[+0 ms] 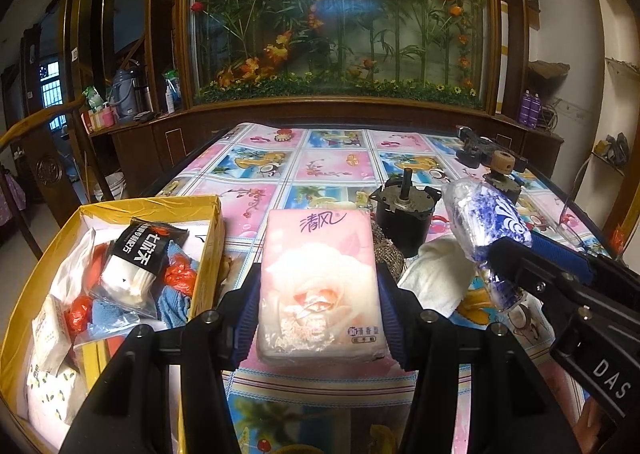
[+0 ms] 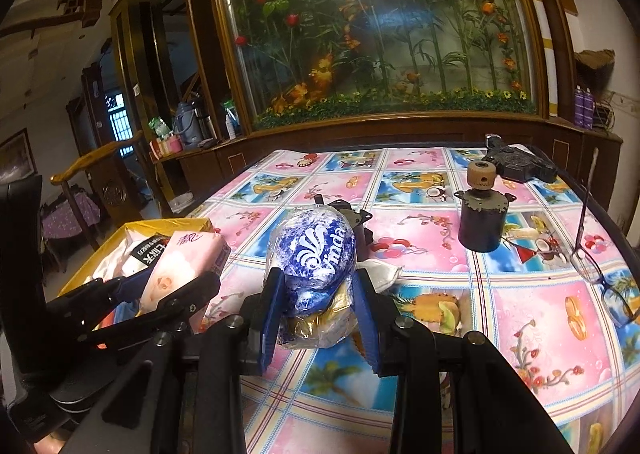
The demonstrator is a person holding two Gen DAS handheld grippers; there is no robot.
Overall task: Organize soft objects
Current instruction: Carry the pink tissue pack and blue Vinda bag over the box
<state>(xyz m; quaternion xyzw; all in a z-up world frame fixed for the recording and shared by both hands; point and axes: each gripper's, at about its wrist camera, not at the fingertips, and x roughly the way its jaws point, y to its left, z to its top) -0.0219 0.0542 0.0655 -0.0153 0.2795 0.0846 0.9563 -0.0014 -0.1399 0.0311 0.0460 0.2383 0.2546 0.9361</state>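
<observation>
My left gripper (image 1: 320,294) is shut on a pink tissue pack (image 1: 320,286) and holds it above the table, just right of the yellow box (image 1: 208,250). The pack also shows in the right wrist view (image 2: 184,266). My right gripper (image 2: 318,306) is shut on a blue-and-white Vinda tissue packet (image 2: 316,254), also seen in the left wrist view (image 1: 488,230). The yellow box (image 2: 188,223) holds several soft items: a bagged white cloth (image 1: 136,266), blue cloth and orange bags. A white cloth (image 1: 436,274) lies on the table between the grippers.
Two dark motors (image 1: 404,214) (image 2: 482,214) stand on the floral tablecloth (image 2: 520,294). A black metal part (image 2: 516,164) lies at the far right. Eyeglasses (image 2: 600,274) lie near the right edge. A metal scourer (image 1: 386,250) sits behind the pink pack.
</observation>
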